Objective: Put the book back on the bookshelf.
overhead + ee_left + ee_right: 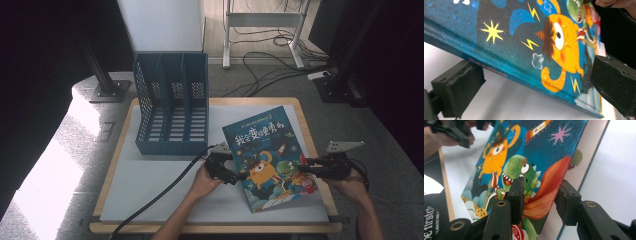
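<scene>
Blue-covered picture book [270, 155] is being raised off the table [150, 190], between both grippers. Left gripper [239, 176] straddles the spine edge, jaws spread (no pad contact visible). Right gripper [305, 168] clamps the opposite cover edge. Next move likely requires closing left, then carrying toward the blue file rack [172, 105] ahead. Both forearms point inward.

Black two-jaw tongs [239, 176] with brass-ringed screw holes, grey triangular plates, thick black cables.
</scene>
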`<action>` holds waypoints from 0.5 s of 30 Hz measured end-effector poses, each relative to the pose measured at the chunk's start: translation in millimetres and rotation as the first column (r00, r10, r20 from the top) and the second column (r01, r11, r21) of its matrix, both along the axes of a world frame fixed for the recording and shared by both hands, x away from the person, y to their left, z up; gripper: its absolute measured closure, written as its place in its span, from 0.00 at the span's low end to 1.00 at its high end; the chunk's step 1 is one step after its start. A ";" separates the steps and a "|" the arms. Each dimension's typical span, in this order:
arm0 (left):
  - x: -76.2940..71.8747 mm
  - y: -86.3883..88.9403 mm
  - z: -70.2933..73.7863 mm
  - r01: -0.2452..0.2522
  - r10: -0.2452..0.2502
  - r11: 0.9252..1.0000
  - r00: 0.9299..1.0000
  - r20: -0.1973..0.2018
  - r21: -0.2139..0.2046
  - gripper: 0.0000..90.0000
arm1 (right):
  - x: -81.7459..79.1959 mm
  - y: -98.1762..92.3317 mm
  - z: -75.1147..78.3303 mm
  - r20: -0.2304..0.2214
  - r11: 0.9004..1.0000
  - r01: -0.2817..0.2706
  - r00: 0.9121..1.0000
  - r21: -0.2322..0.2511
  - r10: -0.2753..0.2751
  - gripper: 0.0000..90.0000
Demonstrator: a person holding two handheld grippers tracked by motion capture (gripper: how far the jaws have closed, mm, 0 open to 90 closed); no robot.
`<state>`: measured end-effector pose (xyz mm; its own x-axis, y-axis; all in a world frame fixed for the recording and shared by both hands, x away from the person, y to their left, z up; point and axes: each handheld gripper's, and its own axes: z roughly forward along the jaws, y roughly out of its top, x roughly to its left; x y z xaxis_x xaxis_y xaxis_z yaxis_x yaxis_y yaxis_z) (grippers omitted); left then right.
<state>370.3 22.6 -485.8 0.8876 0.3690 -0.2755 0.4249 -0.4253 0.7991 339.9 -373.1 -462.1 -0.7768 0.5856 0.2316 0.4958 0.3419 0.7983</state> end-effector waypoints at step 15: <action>-8.1 -4.5 30.1 -0.026 0.022 0.997 0.998 0.057 0.078 0.10 | 5.2 6.7 -24.6 -0.033 0.995 0.076 0.996 -0.057 -0.078 0.58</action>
